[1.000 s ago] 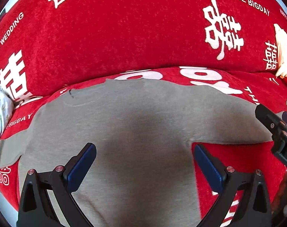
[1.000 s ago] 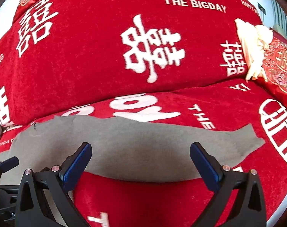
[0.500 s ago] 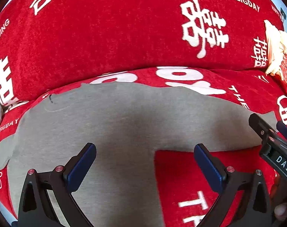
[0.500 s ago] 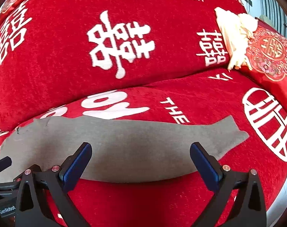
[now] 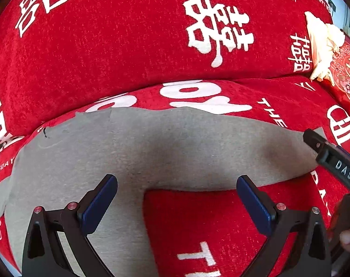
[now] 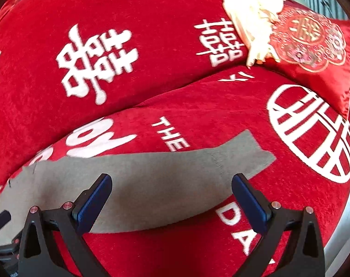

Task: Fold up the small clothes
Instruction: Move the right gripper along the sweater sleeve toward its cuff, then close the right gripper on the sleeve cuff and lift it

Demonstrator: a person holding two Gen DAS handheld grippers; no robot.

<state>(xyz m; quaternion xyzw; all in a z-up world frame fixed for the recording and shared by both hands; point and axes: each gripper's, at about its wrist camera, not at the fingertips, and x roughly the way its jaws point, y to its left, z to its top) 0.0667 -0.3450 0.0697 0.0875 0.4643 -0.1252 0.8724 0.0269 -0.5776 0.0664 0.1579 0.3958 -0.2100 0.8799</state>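
A small grey garment (image 5: 165, 152) lies spread flat across the lower half of both frames, on the seat of a red sofa cover (image 5: 119, 46) printed with white wedding lettering, as a person prepares to fold it. The left gripper (image 5: 177, 203) hangs over the garment's body at lower centre of the left wrist view, jaws spread wide and holding nothing; the right gripper (image 6: 171, 198) is likewise wide open and empty above one long grey limb (a sleeve or a leg, hard to say which) that runs to a cuff end (image 6: 251, 154) at centre right of the right wrist view. A red embroidered cushion (image 6: 313, 46) with pale tassels sits in the upper right. The step in hand appears to be the first grasp. It would go best if each gripper came down on an edge, pinched only the top layers without catching the plush cover beneath, and both lifted together so the fold lands straight and unwrinkled.
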